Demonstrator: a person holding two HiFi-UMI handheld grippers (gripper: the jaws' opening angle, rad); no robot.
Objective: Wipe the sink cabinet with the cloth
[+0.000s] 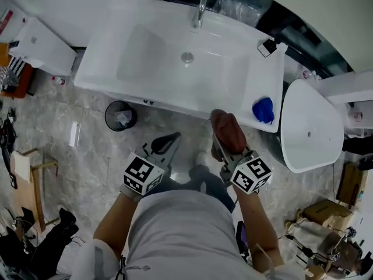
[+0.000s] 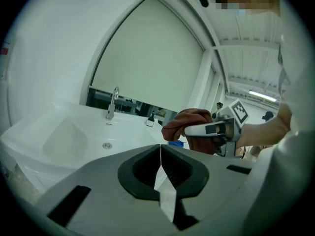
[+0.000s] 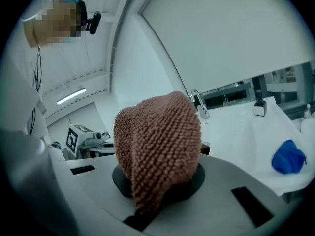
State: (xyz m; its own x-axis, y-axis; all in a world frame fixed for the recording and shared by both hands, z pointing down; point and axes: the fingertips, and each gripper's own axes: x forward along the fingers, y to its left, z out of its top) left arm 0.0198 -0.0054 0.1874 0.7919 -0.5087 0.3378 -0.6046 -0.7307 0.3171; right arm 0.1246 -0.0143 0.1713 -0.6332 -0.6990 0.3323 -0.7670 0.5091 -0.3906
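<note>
A reddish-brown knobbly cloth (image 1: 227, 130) is clamped in my right gripper (image 1: 224, 142), which is held just in front of the front edge of the white sink cabinet (image 1: 175, 101). In the right gripper view the cloth (image 3: 160, 144) bulges up out of the jaws and hides them. My left gripper (image 1: 166, 144) hangs lower left of it over the floor, jaws closed with nothing between them (image 2: 161, 154). From the left gripper view the cloth (image 2: 189, 127) shows to the right, above the sink basin (image 2: 74, 136).
A blue cloth (image 1: 263, 109) lies on the right end of the countertop. The tap (image 1: 200, 7) stands at the back of the basin. A black waste bin (image 1: 120, 115) sits on the floor under the cabinet's left part. A white tub (image 1: 309, 127) stands to the right.
</note>
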